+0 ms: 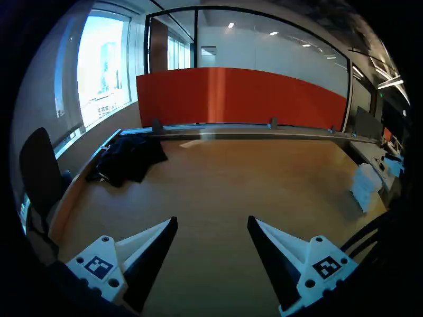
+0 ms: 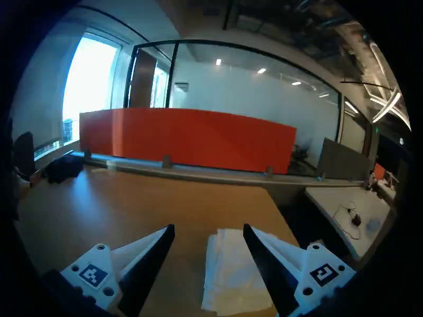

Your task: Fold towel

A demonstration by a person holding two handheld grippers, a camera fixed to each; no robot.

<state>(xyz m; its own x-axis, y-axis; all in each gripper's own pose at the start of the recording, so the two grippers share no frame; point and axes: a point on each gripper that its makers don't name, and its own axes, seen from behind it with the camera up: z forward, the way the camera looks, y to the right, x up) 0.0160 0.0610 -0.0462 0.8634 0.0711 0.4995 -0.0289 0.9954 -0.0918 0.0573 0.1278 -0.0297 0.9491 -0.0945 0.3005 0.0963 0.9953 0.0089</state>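
Observation:
A stack of folded white towels (image 2: 232,272) lies on the wooden table (image 2: 132,211) near its right edge, just beyond and between the tips of my right gripper (image 2: 208,228), which is open and holds nothing. The same white stack (image 1: 366,185) sits at the far right of the left gripper view. My left gripper (image 1: 212,219) hovers open over the bare tabletop (image 1: 227,179), nothing between its fingers. A dark crumpled cloth (image 1: 129,158) lies at the table's far left corner, seen small in the right gripper view as a dark cloth (image 2: 62,168).
A red divider panel (image 1: 238,98) runs along the table's far edge. A dark office chair (image 1: 39,174) stands off the left side. A second desk (image 2: 349,211) with a cable and small items is to the right, across a gap.

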